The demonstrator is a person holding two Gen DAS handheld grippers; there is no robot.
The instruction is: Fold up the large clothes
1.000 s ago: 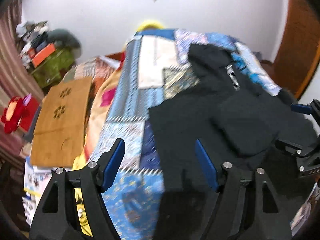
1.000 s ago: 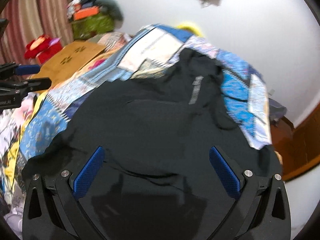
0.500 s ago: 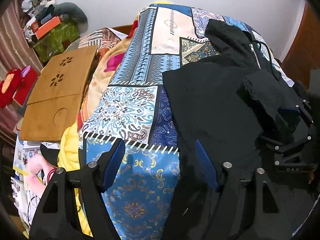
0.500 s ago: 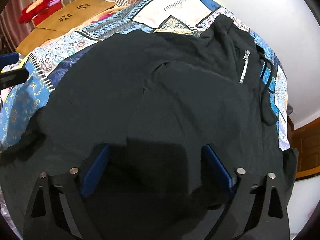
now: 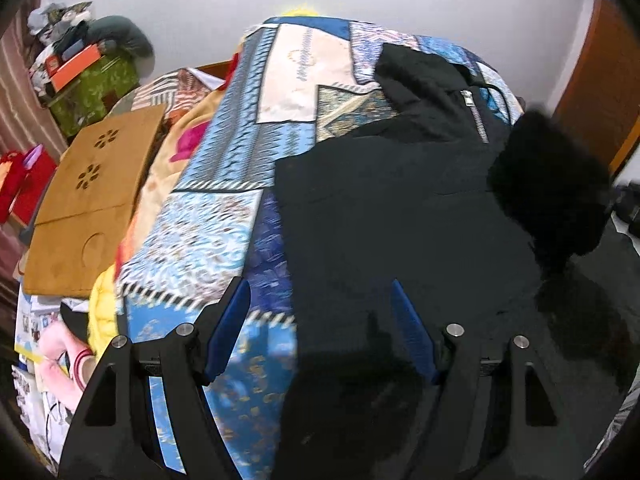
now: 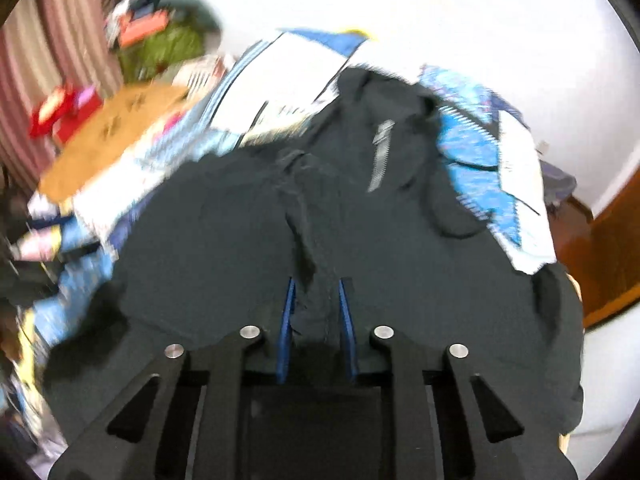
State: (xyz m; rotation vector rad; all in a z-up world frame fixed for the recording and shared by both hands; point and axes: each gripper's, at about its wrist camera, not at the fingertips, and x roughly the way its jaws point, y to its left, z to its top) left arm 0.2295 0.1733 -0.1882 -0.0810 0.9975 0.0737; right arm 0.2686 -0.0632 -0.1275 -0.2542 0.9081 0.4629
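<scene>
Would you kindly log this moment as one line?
task: fold clothes | right gripper: shut on hoodie fold, lifted | left gripper: open, over hoodie edge | bedspread under

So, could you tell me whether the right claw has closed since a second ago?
Yes: the right claw closed inward, pinching the black zippered jacket.

Even indoor light fills both fisheye views, edges curved and vignetted black. The right wrist view is heavily motion-blurred, its white wall [image 6: 460,20] blown out at 12 o'clock. The black garment [image 5: 400,208] swallows detail; soft shadows pool toward 6 o'clock.
</scene>
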